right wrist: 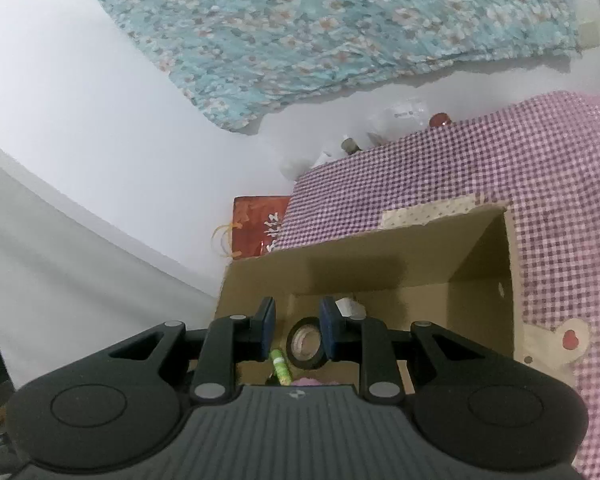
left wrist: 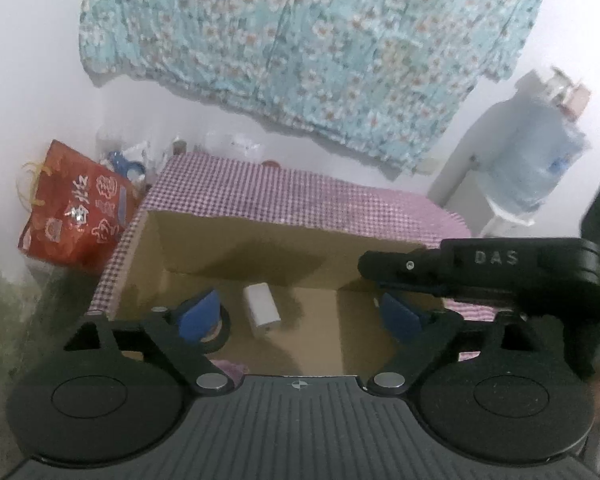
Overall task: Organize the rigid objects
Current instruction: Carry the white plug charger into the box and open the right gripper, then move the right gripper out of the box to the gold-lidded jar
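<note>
Setting: a cardboard box [left wrist: 236,248] stood open on a table covered with a pink and white checked cloth [left wrist: 300,192], against a white wall hung with a blue flowered cloth [left wrist: 300,48]
Left gripper: the left gripper [left wrist: 300,314] hovered above the box, its blue pads [left wrist: 200,314] spread wide apart with nothing between them
White block: a small white block [left wrist: 262,306], shaped like a plug adapter, lay on the box floor, seen in the gap between the left pads and touching neither
Tape roll: a black tape roll [right wrist: 305,343] lay flat on the box floor near the white block; in the left view the left pad hid most of it
Right gripper: the right gripper [right wrist: 298,330] hung over the same box, its blue pads close together but with a narrow gap; nothing was gripped, and the tape roll showed far below through the gap
Green tube: a small green tube [right wrist: 280,368] lay on the box floor just beside the tape roll
Pink thing: a bit of something pink [right wrist: 304,382] showed at the near edge of the box floor; what it was could not be told
Other gripper in view: the black body of the right gripper, marked DAS, crossed the right side of the left view above the box rim
Surroundings: a red gift bag [left wrist: 72,208] stood left of the table, and a large water bottle [left wrist: 536,148] stood to its right
</note>
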`<state>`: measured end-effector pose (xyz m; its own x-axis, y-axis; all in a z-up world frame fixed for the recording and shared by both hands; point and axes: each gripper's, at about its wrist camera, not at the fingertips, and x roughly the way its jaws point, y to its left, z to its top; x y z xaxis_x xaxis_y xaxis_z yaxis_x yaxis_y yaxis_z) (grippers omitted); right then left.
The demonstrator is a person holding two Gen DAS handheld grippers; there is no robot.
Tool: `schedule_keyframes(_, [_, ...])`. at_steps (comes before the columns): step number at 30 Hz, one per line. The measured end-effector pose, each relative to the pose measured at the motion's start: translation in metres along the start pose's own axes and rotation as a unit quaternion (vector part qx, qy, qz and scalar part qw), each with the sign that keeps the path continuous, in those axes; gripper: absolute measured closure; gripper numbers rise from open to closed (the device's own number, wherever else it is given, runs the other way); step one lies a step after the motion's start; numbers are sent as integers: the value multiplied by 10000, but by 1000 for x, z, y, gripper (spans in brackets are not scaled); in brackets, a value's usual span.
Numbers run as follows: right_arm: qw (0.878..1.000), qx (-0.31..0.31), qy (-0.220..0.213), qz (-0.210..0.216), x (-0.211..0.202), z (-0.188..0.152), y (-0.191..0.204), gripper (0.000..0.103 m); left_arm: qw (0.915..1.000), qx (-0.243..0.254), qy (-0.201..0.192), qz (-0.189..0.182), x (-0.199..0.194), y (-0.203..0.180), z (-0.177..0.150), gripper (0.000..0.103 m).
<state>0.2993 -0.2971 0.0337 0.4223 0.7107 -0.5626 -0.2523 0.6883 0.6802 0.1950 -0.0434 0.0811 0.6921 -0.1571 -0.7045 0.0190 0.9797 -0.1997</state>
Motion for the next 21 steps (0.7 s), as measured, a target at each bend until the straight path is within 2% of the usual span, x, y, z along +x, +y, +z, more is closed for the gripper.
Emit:
schedule_keyframes(5, [9996,-160,244,-31,4,-4,17,77,9996,46,-260,-132,-43,19,-21,4])
schedule_keyframes(9, [9973,-90,728,-58,40,-6,22,77,9989,46,-398,-228,-70,42,-46,1])
schedule_keyframes(15, [9888,98,1456,-307,117,-8,20,77,9990,-137,-82,-406,-84,82,-87,1])
schedule_keyframes(21, [9822,72,1784,-582,166,-5,16,77,9984,-48,-79,-556,-90,103,-113,1])
